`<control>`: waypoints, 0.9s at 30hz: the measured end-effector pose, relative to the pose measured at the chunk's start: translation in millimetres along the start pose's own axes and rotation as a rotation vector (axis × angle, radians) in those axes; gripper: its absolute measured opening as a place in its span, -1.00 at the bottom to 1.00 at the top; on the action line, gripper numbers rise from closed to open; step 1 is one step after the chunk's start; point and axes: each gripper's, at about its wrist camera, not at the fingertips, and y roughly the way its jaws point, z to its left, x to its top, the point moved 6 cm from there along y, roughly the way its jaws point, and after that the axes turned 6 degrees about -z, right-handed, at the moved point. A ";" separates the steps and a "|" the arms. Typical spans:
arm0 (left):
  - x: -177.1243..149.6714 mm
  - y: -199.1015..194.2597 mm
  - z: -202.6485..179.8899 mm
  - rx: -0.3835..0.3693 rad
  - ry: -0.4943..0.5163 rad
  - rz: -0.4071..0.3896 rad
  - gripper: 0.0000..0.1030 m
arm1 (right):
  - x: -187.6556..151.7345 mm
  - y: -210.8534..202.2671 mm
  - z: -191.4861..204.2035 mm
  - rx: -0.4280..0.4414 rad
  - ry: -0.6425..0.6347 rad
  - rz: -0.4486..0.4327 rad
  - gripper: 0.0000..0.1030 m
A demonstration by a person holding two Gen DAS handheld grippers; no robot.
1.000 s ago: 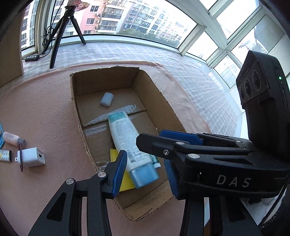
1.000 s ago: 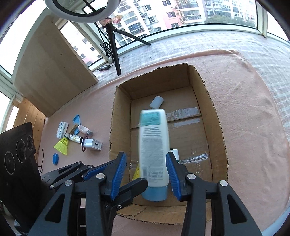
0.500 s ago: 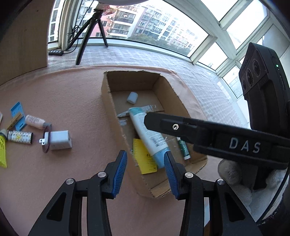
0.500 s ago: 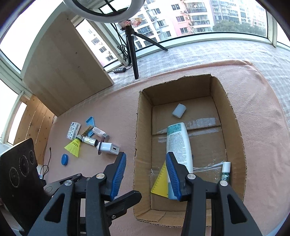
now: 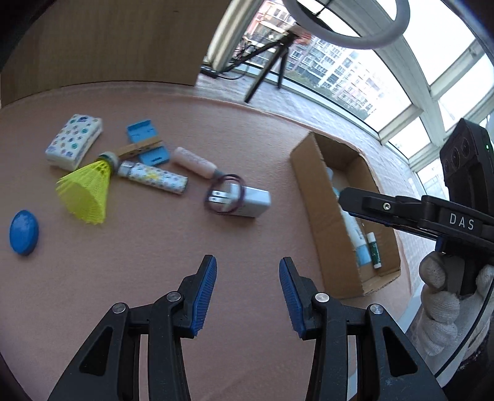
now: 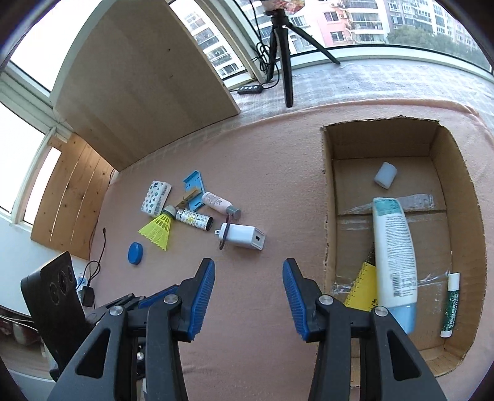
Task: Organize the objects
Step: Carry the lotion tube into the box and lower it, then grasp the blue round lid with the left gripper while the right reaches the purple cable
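"DAS" printed on right gripper [image 5: 344, 197] at frame right — jaws edge-on, cannot tell | left gripper [image 5: 248, 296] spread, empty | pink felt tabletop [image 5: 154, 246] | glazed balcony, apartment blocks outside

Pink felt-covered desk [image 6: 191, 364] underneath. Curved bay windows [image 6: 401, 21] ahead, daylight, apartment blocks outside. Light wooden panel [image 6: 139, 80] leaning ahead-left. Black tripod [image 6: 284, 55] on the sill dead ahead. Ring light [image 5: 345, 27] overhead.

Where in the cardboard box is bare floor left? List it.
Free: the far end of the brown cardboard box around the small white cap, and the strip between the white lotion bottle and green tube. Crowded: the near-left corner, with the yellow ruler.
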 end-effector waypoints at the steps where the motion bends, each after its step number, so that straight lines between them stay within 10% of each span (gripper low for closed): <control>1: -0.2 -3.6 12.0 0.022 -0.007 -0.005 -0.11 | 0.3 3.1 3.5 -0.006 -0.008 0.000 -0.18; 11: 2.8 -41.8 126.8 0.183 -0.100 -0.030 -0.12 | 8.8 41.5 25.3 -0.042 -0.018 0.013 -0.19; 27: 2.7 -47.9 185.8 0.227 -0.095 0.015 -0.10 | 26.5 104.8 43.4 -0.145 -0.068 0.118 -0.20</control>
